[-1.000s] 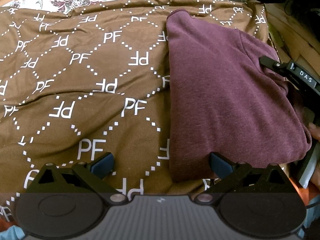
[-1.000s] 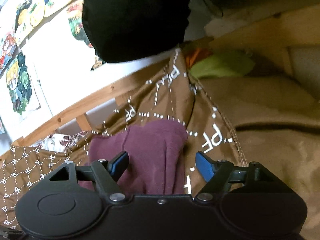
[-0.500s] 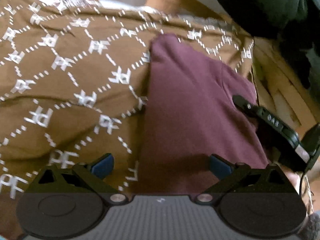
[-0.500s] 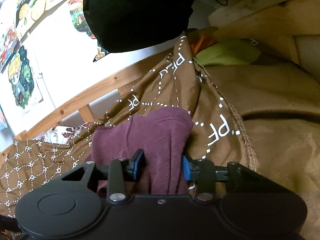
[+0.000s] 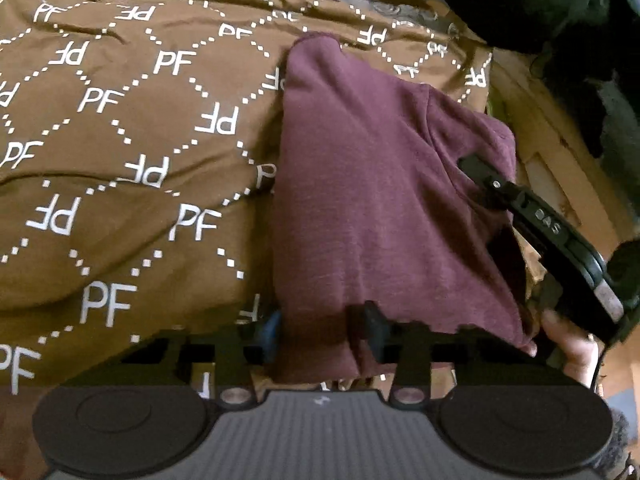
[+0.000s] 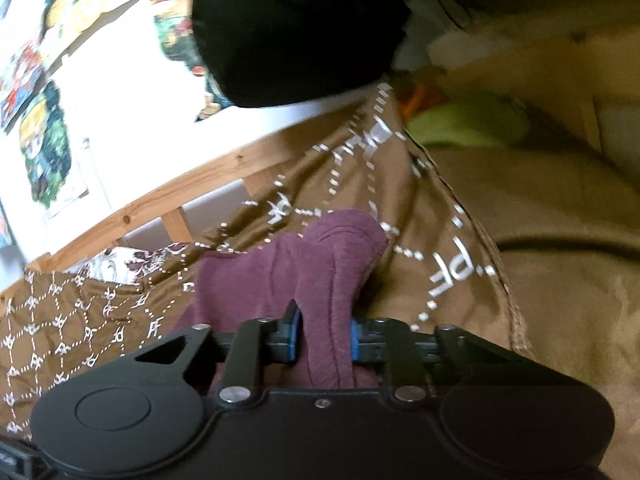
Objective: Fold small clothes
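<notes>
Left hand-held gripper point(image 5: 322, 334) just closed, clamping near corner of folded maroon knit garment point(image 5: 384, 200). Right hand-held gripper point(image 6: 324, 338) also just closed, pinching its bunched edge. Garment lies ahead on brown PF-print bedspread point(image 5: 132, 152), smooth, creased rightward.

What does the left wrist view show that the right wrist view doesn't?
Left wrist only: the whole flat maroon garment, the left gripper clamped on its near edge, and the right gripper biting its far side. Right wrist only: wall posters, a green cloth, a tan blanket. Both: the garment, the brown PF bedspread, the wooden bed rail. Both jaws have just been closing onto fabric.
</notes>
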